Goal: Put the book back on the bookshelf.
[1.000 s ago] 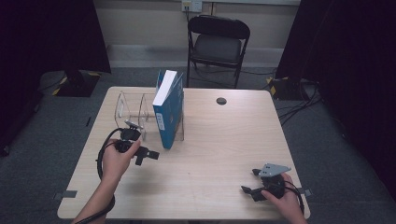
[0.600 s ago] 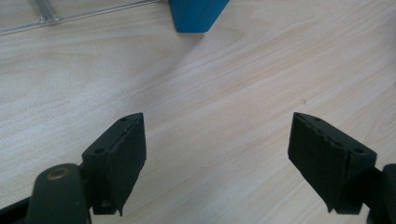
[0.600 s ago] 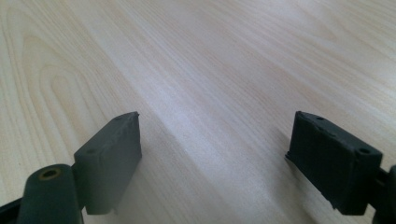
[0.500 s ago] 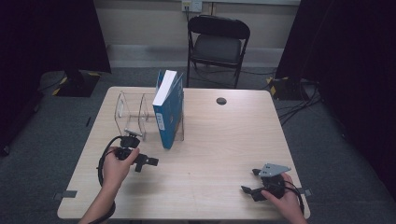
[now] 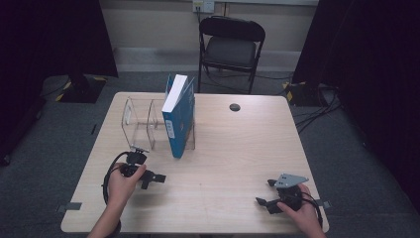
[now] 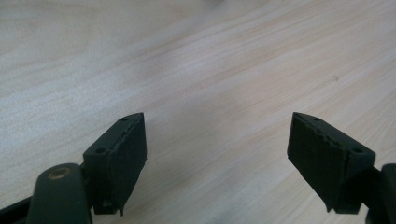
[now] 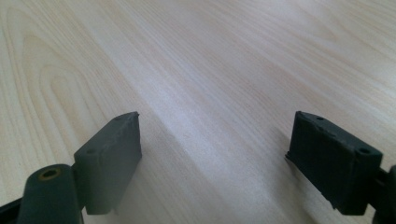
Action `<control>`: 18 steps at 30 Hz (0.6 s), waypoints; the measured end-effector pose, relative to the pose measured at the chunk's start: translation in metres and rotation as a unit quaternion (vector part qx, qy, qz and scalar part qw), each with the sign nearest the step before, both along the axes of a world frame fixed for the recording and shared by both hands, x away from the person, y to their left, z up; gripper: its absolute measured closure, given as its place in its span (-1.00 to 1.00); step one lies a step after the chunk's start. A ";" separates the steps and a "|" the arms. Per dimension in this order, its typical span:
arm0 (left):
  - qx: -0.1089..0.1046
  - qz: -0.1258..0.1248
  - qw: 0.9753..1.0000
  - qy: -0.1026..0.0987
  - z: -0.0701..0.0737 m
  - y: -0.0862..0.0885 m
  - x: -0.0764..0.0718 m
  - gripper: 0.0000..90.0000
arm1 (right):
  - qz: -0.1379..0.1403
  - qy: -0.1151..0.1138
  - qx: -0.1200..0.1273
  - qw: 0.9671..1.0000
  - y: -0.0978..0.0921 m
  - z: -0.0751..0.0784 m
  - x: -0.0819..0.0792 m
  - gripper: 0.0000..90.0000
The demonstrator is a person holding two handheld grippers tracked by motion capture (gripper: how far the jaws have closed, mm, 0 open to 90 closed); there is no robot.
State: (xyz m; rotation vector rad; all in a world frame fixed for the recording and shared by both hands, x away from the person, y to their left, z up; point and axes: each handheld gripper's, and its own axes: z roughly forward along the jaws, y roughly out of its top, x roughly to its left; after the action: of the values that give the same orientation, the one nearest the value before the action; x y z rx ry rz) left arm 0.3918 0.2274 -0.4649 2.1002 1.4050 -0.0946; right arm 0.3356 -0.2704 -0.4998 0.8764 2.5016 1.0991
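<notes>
Both grippers stand spread with nothing between their jaws: my left gripper (image 5: 148, 177) low over the table (image 5: 223, 163), my right gripper (image 5: 267, 198) likewise. Just ahead of the left one, the blue book (image 5: 178, 119) stands upright in its clear rack (image 5: 141, 121).

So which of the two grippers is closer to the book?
The left gripper, resting just in front of the blue book that stands in the clear rack. The right gripper lies far off by the table's near right corner.
</notes>
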 end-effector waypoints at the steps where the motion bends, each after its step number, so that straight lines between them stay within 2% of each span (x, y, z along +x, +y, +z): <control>1: 0.001 0.000 1.000 0.001 -0.001 0.001 -0.001 -0.56 | 0.000 0.000 0.000 1.000 0.000 0.000 0.000 -0.64; 5: 0.003 -0.001 1.000 -0.003 -0.006 0.004 -0.004 -0.56 | 0.000 0.000 0.000 1.000 0.000 0.000 0.000 -0.64; 9: -0.004 0.002 1.000 -0.010 -0.007 0.005 -0.007 -0.56 | 0.000 0.000 0.000 1.000 0.000 0.000 0.000 -0.64; 13: 0.003 -0.016 0.999 -0.029 -0.008 0.005 -0.010 -0.57 | 0.000 0.000 0.000 1.000 0.000 0.000 0.000 -0.64; 15: 0.012 -0.035 0.998 -0.050 -0.010 0.003 -0.013 -0.60 | 0.000 0.000 0.000 1.000 0.000 0.000 0.000 -0.64; 18: 0.043 -0.070 0.992 -0.091 -0.013 0.000 -0.019 -0.65 | 0.000 0.000 0.000 1.000 0.000 0.000 0.000 -0.64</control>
State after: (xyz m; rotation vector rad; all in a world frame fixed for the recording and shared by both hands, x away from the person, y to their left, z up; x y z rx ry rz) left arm 0.3723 0.2275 -0.4782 2.2162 1.1729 0.1021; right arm 0.3357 -0.2704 -0.4998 0.8759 2.5015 1.0993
